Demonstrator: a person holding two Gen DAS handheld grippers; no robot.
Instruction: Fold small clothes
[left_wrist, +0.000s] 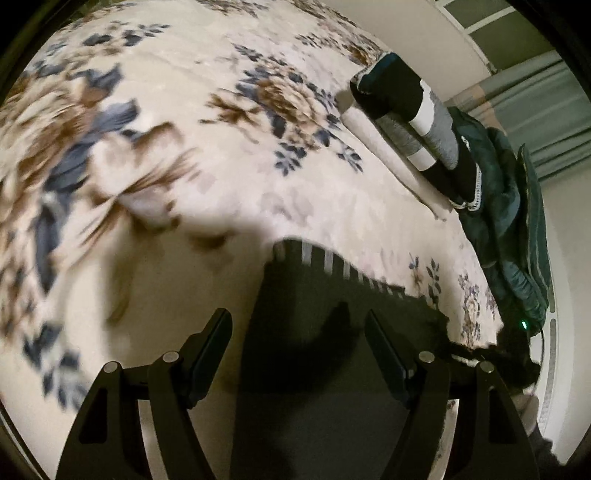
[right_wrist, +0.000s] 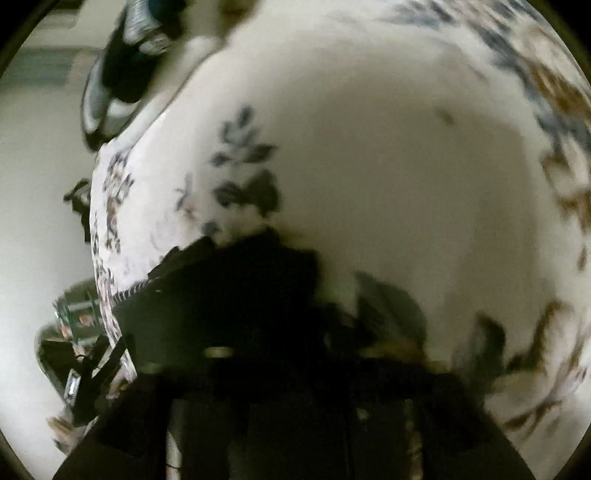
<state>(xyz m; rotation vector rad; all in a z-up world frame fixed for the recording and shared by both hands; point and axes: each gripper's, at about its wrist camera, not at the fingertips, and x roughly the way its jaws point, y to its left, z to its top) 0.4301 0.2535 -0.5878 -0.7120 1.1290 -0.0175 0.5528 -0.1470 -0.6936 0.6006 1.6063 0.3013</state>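
A small dark garment with a striped edge (left_wrist: 314, 325) lies on the floral blanket (left_wrist: 207, 122), right under my left gripper (left_wrist: 298, 325). The left gripper is open, its two fingers standing wide apart over the cloth. In the blurred right wrist view the same dark garment (right_wrist: 236, 291) fills the lower middle. My right gripper (right_wrist: 291, 347) sits down in the dark cloth; its fingers are lost in blur and shadow, so I cannot tell how they stand.
A pile of folded clothes, black, grey and white (left_wrist: 417, 122), lies at the far right of the bed, with a dark teal garment (left_wrist: 506, 221) beside it at the bed's edge. The pile also shows in the right wrist view (right_wrist: 122, 62). Pale floor lies beyond the bed edge (right_wrist: 44, 206).
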